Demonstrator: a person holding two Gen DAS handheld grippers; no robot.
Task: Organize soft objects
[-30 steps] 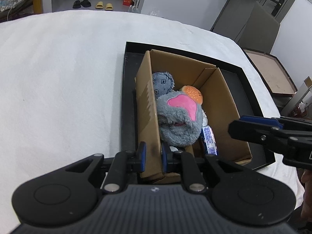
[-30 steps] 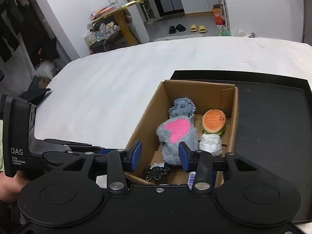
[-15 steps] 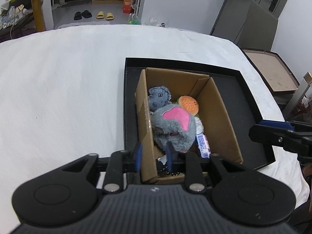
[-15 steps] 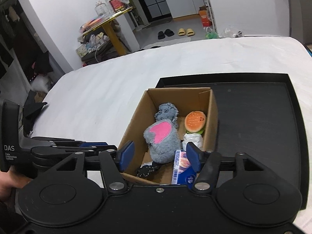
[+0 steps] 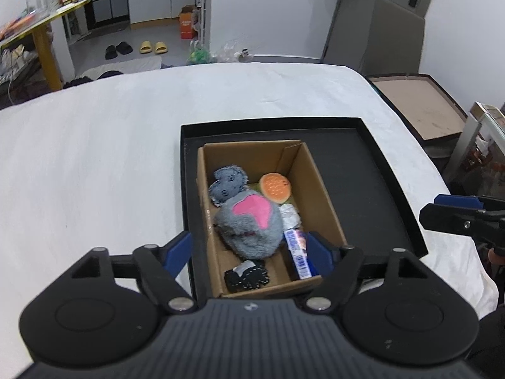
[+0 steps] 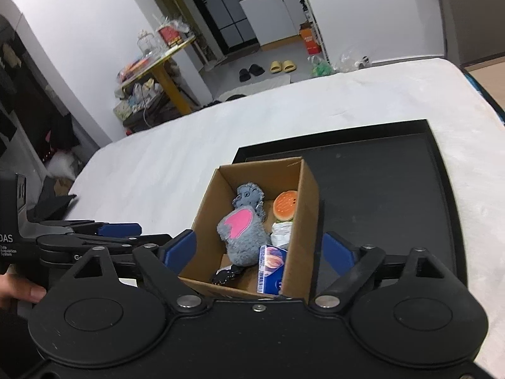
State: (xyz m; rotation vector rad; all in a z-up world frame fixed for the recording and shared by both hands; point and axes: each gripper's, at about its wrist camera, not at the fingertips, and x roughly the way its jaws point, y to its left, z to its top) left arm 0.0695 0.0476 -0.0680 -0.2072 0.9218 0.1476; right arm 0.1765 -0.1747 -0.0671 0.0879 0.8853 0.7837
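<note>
So the cardboard box [image 5: 318,195] sits in the left part of a black tray [image 5: 372,183] on the white-covered table [image 5: 94,158], its long axis running away from both cameras. Inside, the grey plush with the pink patch [image 5: 249,224] lies lengthwise along the left wall, face end pointing to the far end. A burger plush [image 5: 275,187] is just right of its head, a crumpled white thing [image 5: 289,216] right behind that, then a blue-and-white packet [image 5: 298,252] lying lengthwise, and a small black item [image 5: 246,276] at the near end. The left gripper [image 5: 249,249] has just been opening and hangs spread wide above the box's near end, nothing pinched. The right gripper [image 6: 257,248] has likewise just been opening, jaws wide apart, holding nothing.
</note>
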